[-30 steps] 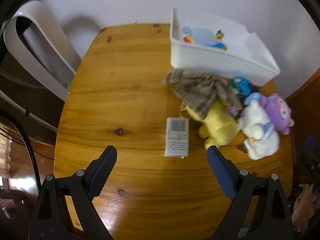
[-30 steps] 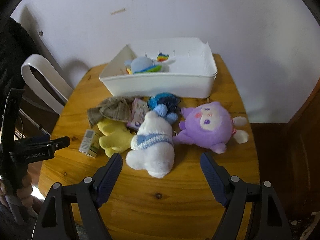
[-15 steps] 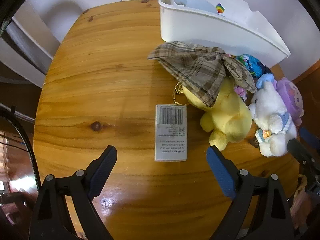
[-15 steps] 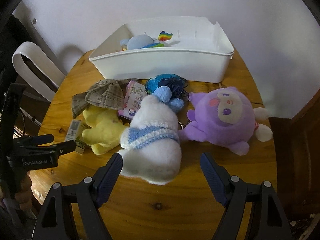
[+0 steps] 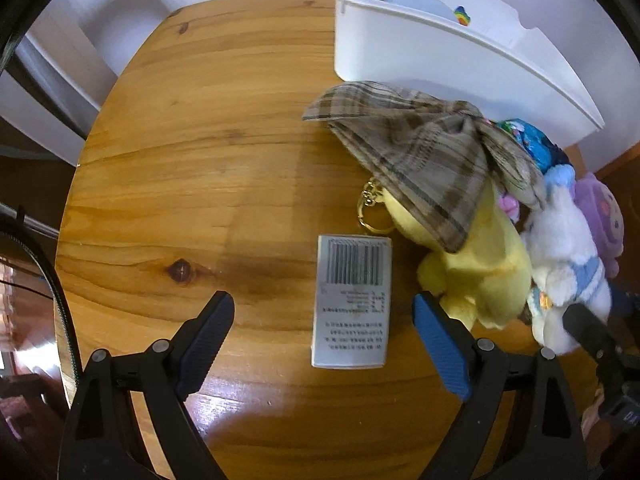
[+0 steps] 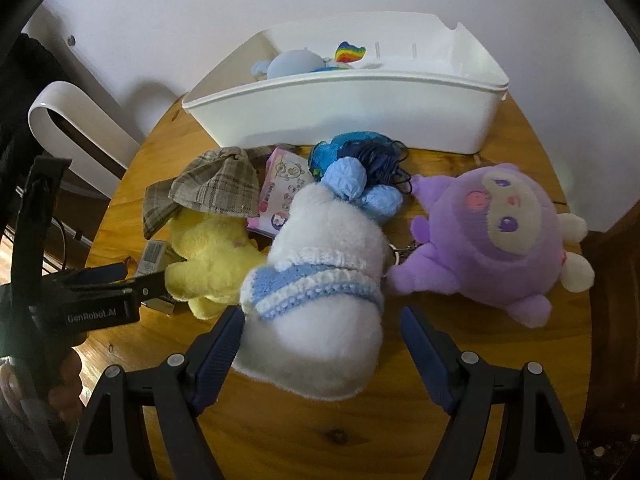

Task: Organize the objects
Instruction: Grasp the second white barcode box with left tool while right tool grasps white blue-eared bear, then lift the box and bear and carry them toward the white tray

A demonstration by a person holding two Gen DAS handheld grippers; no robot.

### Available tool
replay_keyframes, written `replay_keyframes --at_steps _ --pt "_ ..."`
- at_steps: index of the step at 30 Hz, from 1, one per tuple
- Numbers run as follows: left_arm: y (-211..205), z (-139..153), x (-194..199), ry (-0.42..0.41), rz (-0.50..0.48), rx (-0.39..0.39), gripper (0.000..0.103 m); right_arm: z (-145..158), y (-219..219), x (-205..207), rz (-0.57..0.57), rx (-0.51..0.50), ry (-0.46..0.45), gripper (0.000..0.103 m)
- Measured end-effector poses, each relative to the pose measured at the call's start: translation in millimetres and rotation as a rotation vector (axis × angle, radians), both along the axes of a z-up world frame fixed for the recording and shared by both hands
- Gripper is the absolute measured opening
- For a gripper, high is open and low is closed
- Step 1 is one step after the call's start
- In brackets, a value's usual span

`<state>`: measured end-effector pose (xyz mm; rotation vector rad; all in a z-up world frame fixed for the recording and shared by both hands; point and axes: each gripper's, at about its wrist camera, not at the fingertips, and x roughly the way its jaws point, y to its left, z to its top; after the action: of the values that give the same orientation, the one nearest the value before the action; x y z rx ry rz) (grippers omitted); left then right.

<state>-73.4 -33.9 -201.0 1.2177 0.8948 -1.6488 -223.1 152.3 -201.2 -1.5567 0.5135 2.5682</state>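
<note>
Wood of the oval surface (image 5: 192, 184) carries everything, and the white plastic bin (image 6: 360, 116) at its far edge is the landmark; one pale blue soft toy (image 6: 296, 64) lies inside the bin already. In front of the bin, from big to small: the round purple plush (image 6: 492, 236), the white plush with blue knitted band (image 6: 320, 292), the yellow plush (image 5: 480, 264) half under a checked brown cloth bow (image 5: 424, 160), and the small grey carton with barcode (image 5: 352, 300), farthest from the bin.

The right tool (image 6: 320, 344) is spread wide around the white plush and grasps nothing. The left tool (image 5: 322, 336) is also spread wide, empty, with the carton between its fingers.

I judge both are about to pick. For the carton, lower until the pads flank its long sides, then close squarely; avoid the yellow plush just beside the right finger. For the plush, grip the body's middle.
</note>
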Motion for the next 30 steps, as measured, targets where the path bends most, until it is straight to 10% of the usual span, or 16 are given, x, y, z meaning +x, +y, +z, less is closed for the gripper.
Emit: replay_keyframes --at_steps 4,7,11,30 --pt "-1.5 -2.6 -1.9 0.000 0.007 0.008 0.086 -4.6 0.5 -1.2 0.008 -0.010 -0.007 0.081" --pt "0.7 -6.9 -5.0 -0.001 -0.007 0.038 0.047 -5.9 0.0 -0.4 0.014 -0.009 -0.002 0.079" --pt "9.7 -7.5 -13.5 -0.021 -0.036 0.027 0.038 -8.3 -3.5 0.0 0.037 -0.024 -0.002 0.070" --pt "61.2 59.1 -15.1 -0.032 -0.025 -0.147 0.037 35.1 -23.7 31.5 0.054 0.044 0.102 0.058"
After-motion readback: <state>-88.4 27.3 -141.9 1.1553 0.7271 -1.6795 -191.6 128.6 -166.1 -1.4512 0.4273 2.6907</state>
